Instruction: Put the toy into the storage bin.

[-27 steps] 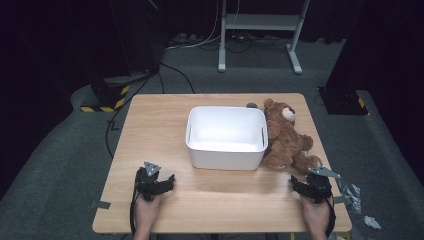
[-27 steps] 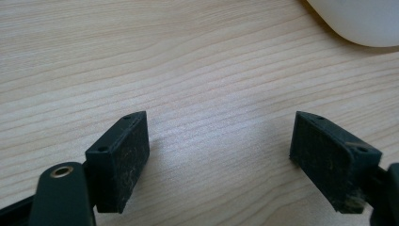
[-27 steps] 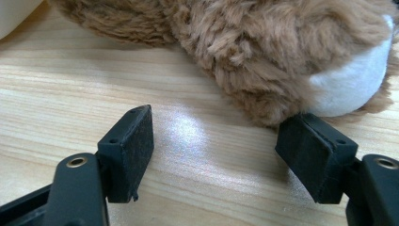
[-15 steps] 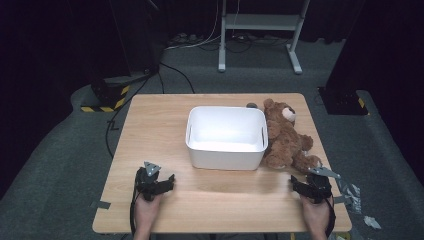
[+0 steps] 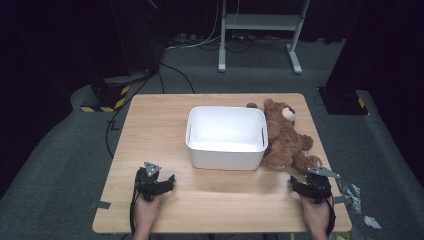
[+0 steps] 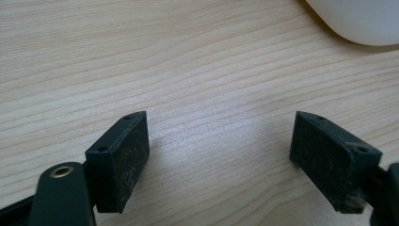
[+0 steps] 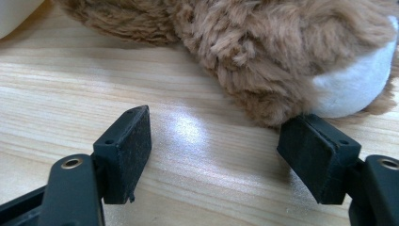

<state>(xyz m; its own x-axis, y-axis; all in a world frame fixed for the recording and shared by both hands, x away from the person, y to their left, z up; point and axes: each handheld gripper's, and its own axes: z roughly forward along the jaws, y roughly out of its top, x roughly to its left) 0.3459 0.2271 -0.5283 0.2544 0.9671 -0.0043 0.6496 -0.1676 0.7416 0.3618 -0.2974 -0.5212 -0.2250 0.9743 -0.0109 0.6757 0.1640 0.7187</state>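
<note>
A brown teddy bear (image 5: 285, 136) lies on the wooden table (image 5: 150, 120), against the right side of a white bin (image 5: 226, 136) that holds nothing. My left gripper (image 5: 167, 181) rests near the front left, open, with bare wood between its pads (image 6: 123, 155); the bin's corner (image 6: 362, 21) sits at the top right of its view. My right gripper (image 5: 295, 184) rests near the front right, open, just short of the bear's foot. In the right gripper view the furry leg (image 7: 263, 61) with its white sole lies right beyond the pads (image 7: 320, 155), and nothing is between them.
The table's front edge is close behind both hands. A small dark object (image 5: 251, 105) lies behind the bin. Off the table stand a metal frame (image 5: 260, 30), cables (image 5: 165, 75) on grey floor, and tape scraps (image 5: 357, 197) at the front right.
</note>
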